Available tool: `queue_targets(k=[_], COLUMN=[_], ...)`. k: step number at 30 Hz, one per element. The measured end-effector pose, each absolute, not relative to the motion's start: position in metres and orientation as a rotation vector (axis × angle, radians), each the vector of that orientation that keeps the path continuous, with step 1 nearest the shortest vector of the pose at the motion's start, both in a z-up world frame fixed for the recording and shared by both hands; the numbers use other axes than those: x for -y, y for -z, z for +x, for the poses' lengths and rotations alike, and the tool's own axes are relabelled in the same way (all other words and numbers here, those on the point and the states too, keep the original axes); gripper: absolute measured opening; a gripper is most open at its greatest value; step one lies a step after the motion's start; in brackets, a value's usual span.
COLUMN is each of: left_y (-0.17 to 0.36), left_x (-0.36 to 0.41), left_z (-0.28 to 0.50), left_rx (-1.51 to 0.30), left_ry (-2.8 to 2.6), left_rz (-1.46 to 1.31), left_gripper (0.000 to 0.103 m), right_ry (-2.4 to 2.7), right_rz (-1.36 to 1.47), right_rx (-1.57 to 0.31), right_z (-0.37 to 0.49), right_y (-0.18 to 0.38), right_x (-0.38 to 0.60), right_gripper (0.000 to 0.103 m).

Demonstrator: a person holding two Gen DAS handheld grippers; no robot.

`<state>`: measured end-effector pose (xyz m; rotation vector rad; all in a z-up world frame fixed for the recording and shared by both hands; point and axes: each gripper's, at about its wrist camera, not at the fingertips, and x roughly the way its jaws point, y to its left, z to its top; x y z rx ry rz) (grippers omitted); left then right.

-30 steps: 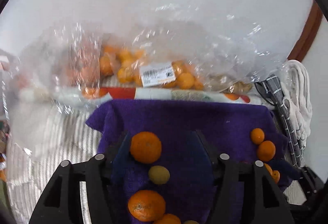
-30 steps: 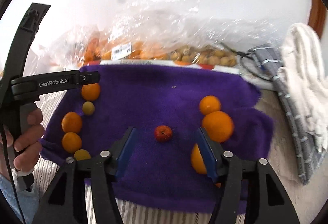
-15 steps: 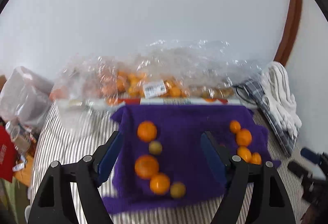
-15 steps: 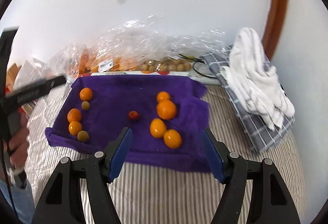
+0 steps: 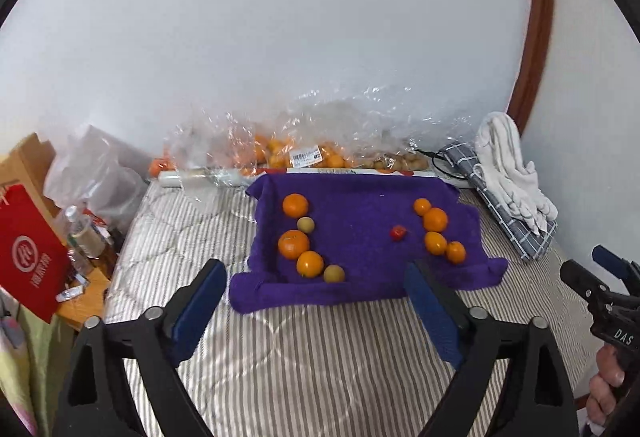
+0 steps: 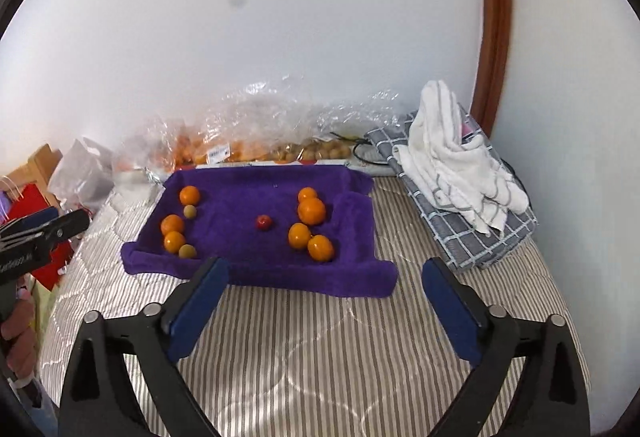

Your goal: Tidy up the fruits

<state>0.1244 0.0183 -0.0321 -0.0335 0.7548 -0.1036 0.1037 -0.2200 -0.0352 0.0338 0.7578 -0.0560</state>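
We hold both grippers above the striped bedcover point(image 6: 304, 349), well back from the purple towel point(image 6: 240, 261) where the fruit lies. Our left gripper point(image 5: 316, 301) has just been spreading its jaws and now stands wide and released, with nothing between the blue pads point(image 5: 198, 307); our right gripper point(image 6: 326, 297) has likewise just been opening and is empty. On the towel the fruit sits in two groups with a small red fruit point(image 6: 263, 222) alone in the middle. The left group is three oranges point(image 5: 295, 205) and two small greenish-yellow fruits point(image 5: 305, 224), running in a line toward the near edge. The right group is four oranges point(image 6: 311, 211), close together. Behind the towel, against the white wall point(image 6: 320, 37), clear plastic bags point(image 6: 256, 129) hold more oranges and small brown fruit. A white towel point(image 6: 448, 153) lies on a folded grey checked cloth point(image 6: 476, 233) at the right.
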Motion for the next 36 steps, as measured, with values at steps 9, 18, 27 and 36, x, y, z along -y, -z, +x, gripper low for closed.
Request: queue_targets(k=[9,18,27,36], left_y=[0.017,0.013,0.011,0.006], left_x=[-0.002,0.019,0.028,0.023], left_z=[0.074,0.05,0.039,0.039], left_rx=[-0.691,-0.676,-0.671,-0.668], left_ry=[0.087,0.103,0.111,0.113], left_rz=[-0.012,0.008,0.014,-0.012], left_gripper=[0.094,0.094,0.094,0.094], right_ry=[0.064,0.049,0.03,0.012], right_rz=[0.047,0.083,0.023,-0.01], right_rx=[-0.737,-0.721,-0.699,-0.689], right_z=[0.061,0.03,0.02,0.016], right_y=[0.028,0.023,0.023,0.021], right_x=[0.233,0.246,0.228,0.216], right_gripper=[0.101,0.101,0.101,0.101])
